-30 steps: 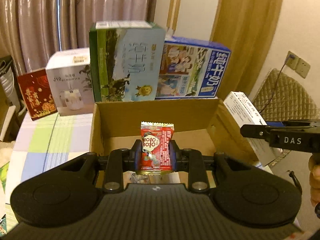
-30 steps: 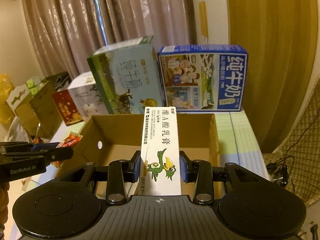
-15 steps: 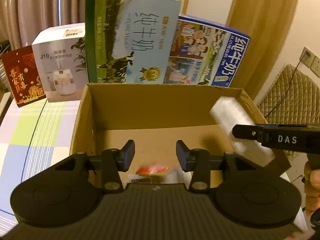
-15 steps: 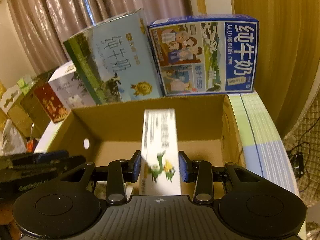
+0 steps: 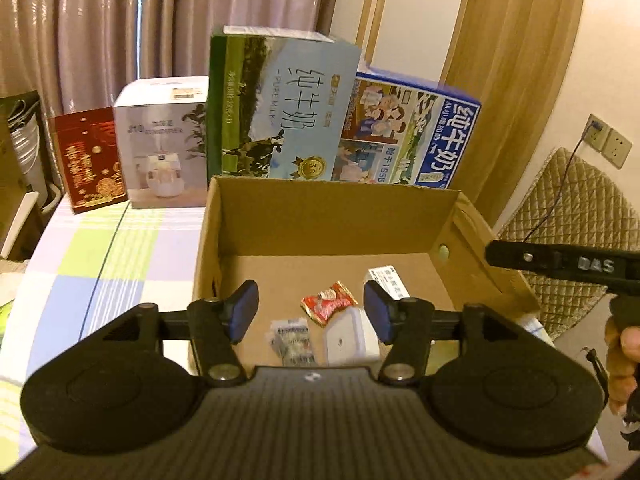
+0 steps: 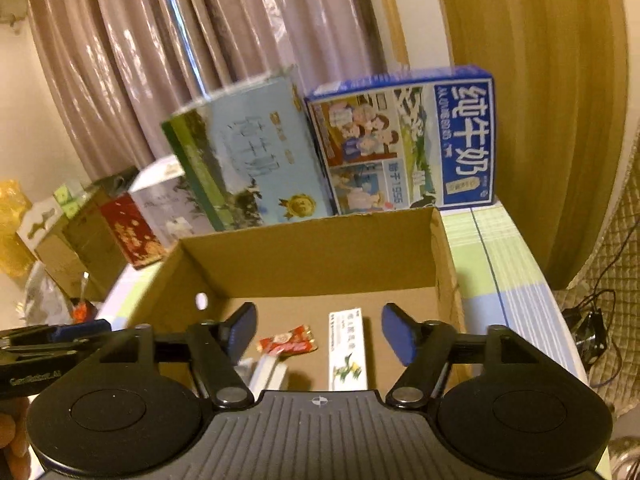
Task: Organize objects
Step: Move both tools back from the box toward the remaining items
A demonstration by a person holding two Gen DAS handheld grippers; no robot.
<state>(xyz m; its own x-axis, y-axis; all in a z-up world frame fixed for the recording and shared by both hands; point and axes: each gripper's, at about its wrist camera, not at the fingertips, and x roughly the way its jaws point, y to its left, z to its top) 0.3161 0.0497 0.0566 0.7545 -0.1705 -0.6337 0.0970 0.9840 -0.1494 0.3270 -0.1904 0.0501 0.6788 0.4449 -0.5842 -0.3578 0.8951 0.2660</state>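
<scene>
While my left claw [image 5: 311,312] and right claw [image 6: 319,330] both hang spread and empty over the cardboard box [image 5: 320,216], the red candy [image 5: 329,303] and ointment carton [image 6: 347,350] lie on its floor (two pale items at its near edge are half hidden).

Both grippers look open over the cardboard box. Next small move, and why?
Probably lift both out of the cardboard box and go for the next item. The left gripper and right gripper are open and empty; the red candy and white ointment box lie on the floor.
</scene>
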